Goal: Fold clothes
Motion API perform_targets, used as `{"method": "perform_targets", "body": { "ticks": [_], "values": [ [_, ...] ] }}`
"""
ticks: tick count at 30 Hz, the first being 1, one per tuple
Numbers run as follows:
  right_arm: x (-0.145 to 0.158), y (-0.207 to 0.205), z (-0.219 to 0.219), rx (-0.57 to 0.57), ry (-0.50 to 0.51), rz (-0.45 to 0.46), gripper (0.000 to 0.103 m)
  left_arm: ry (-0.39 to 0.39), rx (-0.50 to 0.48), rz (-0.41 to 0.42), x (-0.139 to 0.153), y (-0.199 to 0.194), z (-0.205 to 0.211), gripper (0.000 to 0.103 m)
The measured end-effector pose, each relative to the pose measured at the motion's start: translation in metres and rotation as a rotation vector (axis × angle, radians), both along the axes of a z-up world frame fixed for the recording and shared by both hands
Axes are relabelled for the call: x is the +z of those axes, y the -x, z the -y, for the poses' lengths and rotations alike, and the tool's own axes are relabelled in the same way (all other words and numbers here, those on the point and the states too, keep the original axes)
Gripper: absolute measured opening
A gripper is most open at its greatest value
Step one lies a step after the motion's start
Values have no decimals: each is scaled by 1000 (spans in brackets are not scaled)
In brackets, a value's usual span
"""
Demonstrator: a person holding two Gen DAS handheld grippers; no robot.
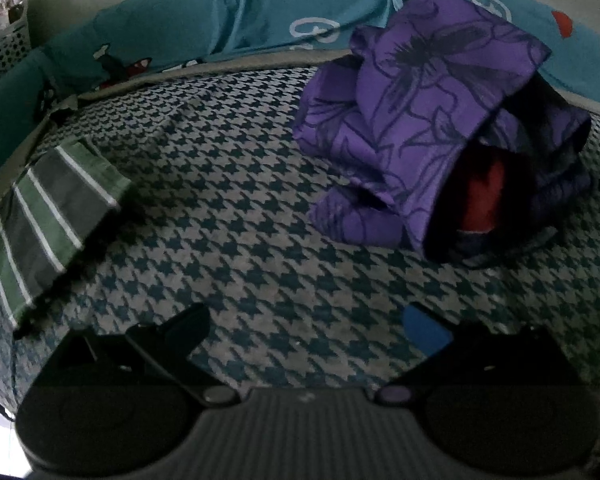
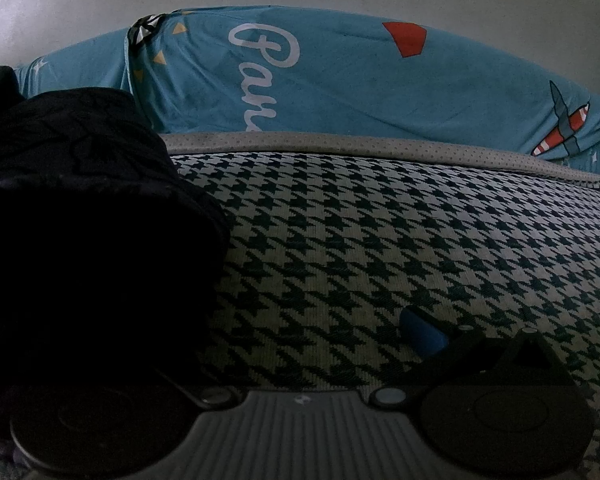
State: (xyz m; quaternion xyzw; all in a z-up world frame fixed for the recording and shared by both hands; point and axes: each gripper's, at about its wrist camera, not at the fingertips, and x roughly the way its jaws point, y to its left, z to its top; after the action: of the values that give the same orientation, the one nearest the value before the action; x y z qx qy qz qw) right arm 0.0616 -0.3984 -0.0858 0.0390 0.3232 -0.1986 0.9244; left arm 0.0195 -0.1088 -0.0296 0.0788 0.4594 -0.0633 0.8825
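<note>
Houndstooth bedcover (image 1: 228, 216) carries everything: left of the purple floral garment (image 1: 412, 120) lies a folded green striped cloth (image 1: 56, 216). My left tongs (image 1: 308, 324) gape wide, empty, before the purple heap; my right tongs (image 2: 300, 328), fingers apart, sit just right of it

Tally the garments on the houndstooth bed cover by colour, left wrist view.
Purple: 1, the crumpled purple floral-print fabric garment, with something red showing inside its folds
Green and grey: 1, the flat folded green-and-grey striped cloth
Total: 2

Both lie on the houndstooth-pattern woven bed cover, apart from each other.
</note>
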Motion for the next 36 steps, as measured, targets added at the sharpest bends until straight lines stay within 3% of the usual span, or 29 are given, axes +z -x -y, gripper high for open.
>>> {"method": "perform_targets", "body": {
  "ticks": [10,21,36],
  "values": [
    [2,0,-1,-3,-7,-10,103,-4,-23,-3,-4,-2,15,103],
    [12,27,-12,-21,-64,-110,103,-16,-39,24,-6,4,17,103],
    [20,67,-44,1,-98,-175,103,19,5,-46,-11,42,20,103]
  ]
}}
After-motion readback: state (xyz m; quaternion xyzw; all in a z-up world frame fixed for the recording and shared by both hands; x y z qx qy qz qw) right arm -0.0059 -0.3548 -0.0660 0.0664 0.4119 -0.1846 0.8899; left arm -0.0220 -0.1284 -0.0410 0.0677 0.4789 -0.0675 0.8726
